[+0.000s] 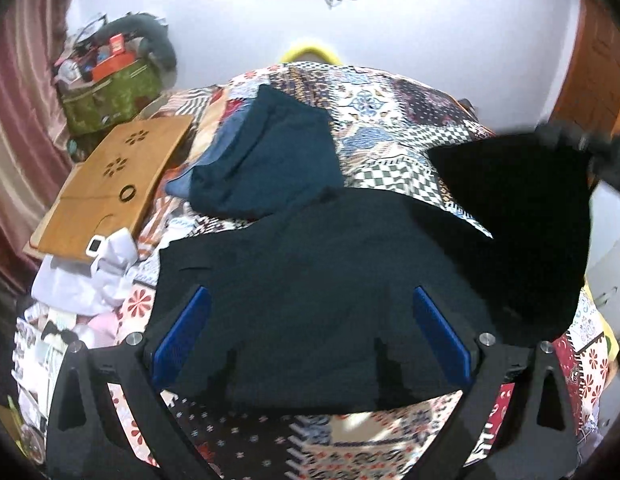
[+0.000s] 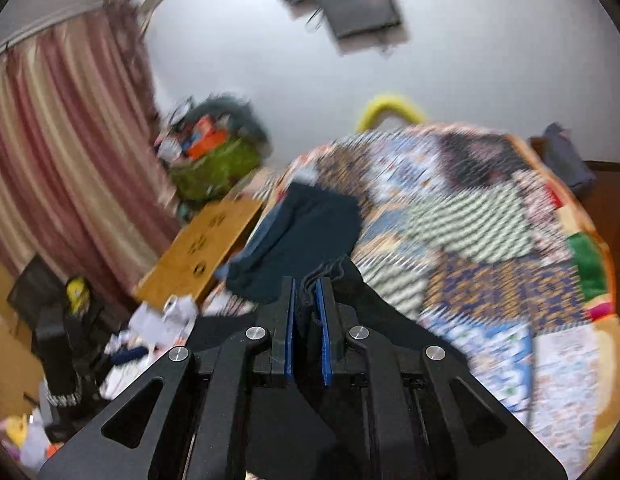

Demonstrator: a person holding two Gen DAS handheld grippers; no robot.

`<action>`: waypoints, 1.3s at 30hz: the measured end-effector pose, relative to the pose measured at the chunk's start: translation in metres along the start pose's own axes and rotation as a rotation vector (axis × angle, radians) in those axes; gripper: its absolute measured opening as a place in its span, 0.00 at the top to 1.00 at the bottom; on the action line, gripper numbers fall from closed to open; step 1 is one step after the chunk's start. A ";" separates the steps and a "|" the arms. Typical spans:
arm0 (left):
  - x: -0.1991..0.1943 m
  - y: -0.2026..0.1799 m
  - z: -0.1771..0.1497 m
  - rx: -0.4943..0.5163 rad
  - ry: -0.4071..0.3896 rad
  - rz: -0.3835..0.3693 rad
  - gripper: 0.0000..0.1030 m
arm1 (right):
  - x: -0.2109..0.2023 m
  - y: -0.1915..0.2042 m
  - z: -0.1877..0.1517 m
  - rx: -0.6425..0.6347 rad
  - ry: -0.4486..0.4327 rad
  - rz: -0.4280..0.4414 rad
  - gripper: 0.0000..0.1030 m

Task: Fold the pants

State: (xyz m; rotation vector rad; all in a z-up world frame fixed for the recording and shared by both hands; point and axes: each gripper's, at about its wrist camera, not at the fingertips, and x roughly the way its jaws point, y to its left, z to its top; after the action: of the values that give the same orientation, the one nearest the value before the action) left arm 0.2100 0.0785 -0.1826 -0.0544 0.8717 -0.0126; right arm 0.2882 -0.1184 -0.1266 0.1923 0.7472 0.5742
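Left gripper [image 1: 310,336] hangs low over the near part of the pants [image 1: 310,280], blue pads spread wide, nothing between them. Pants are black, lying flat on the quilt [image 1: 390,120], waist end apparently nearest, long axis running away and to the right.

Right gripper [image 2: 305,312] is pinched narrow on a bunch of the black cloth, which bulges up between its pads. From the left camera that held part [image 1: 522,216] is lifted off the quilt, right of the flat part. The right view is motion-blurred, so the exact grip edge is unclear.

My guess: the fold turns on carrying the lifted end leftward over the flat part; the right side does it, the left is placed to pin.

Beyond the pants lies a blue garment [image 1: 269,160], just touching their far edge. Right of it, open quilt. Left of the pants a wooden board [image 1: 113,184] and white clutter crowd the edge.
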 end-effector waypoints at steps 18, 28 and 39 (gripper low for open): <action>0.000 0.032 -0.015 -0.056 0.031 0.030 0.02 | 0.063 0.042 -0.076 -0.095 0.325 0.073 0.60; -0.011 -0.003 0.014 0.034 -0.016 0.015 0.02 | 0.001 0.008 -0.035 -0.137 0.129 -0.026 0.53; 0.026 -0.077 0.058 0.165 0.023 -0.081 0.02 | -0.013 -0.066 -0.019 -0.068 0.063 -0.129 0.44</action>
State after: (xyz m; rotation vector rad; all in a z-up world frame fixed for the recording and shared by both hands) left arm 0.2725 0.0034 -0.1612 0.0647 0.8882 -0.1607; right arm 0.2951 -0.1814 -0.1566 0.0626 0.7938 0.4842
